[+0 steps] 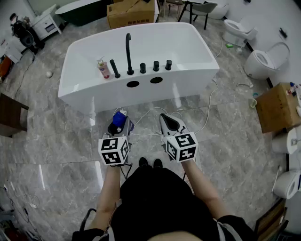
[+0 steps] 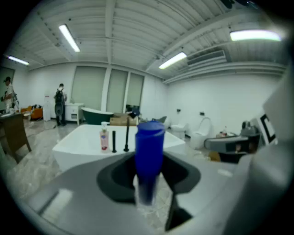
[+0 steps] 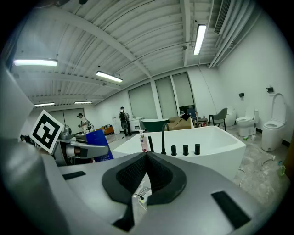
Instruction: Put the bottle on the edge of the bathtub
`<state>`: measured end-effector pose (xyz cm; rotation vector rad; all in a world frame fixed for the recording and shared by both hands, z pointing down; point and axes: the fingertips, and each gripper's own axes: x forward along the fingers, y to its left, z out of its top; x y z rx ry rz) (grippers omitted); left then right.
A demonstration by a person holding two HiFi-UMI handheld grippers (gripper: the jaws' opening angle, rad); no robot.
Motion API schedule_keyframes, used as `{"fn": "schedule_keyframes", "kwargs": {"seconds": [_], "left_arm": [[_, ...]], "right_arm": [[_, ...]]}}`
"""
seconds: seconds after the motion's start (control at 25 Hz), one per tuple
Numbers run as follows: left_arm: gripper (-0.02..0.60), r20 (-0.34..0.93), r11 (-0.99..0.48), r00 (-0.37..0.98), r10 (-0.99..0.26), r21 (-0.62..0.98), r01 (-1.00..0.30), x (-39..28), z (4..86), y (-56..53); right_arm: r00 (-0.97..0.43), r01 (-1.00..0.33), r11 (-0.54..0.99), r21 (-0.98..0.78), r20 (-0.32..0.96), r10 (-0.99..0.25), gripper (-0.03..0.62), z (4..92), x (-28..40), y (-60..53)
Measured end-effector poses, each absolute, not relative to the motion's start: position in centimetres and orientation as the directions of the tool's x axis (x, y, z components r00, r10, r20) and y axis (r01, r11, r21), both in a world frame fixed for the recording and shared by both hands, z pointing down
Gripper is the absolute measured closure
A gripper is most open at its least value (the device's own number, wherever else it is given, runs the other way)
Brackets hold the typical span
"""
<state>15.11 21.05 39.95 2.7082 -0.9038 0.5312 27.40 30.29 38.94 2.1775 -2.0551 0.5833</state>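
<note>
A bottle [image 1: 119,117] with a blue cap and a clear body stands upright between the jaws of my left gripper [image 1: 118,124], which is shut on it; it fills the middle of the left gripper view [image 2: 149,153]. The white bathtub [image 1: 84,89] stands ahead of both grippers, some way off. On its near edge are a pink pump bottle [image 1: 103,68], a tall black faucet [image 1: 128,47] and several black knobs. My right gripper [image 1: 168,121] is level with the left one, shut, with nothing in it [image 3: 147,158]. The blue bottle [image 3: 98,144] also shows in the right gripper view.
White cables [image 1: 150,113] lie on the marble floor between me and the tub. Toilets [image 1: 240,29] and a cardboard box [image 1: 277,107] stand at the right. Another box [image 1: 131,13] and a dark green tub [image 1: 84,9] sit behind. Dark wood furniture [image 1: 9,115] is at the left.
</note>
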Motion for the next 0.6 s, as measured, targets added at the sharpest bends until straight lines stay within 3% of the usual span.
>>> {"fn": "schedule_keyframes", "kwargs": {"seconds": [0.32, 0.6], "left_arm": [[0.420, 0.412, -0.769, 0.730, -0.544, 0.103, -0.631, 14.8, 40.2, 20.9], [0.420, 0.414, -0.718, 0.685, -0.599, 0.101, -0.689, 12.3, 40.3, 20.9]], "right_arm": [[-0.003, -0.978, -0.068, -0.199, 0.335, -0.942, 0.591, 39.4, 27.1, 30.1], [-0.103, -0.975, 0.030, -0.218, 0.334, -0.937, 0.591, 39.6, 24.7, 29.3]]}}
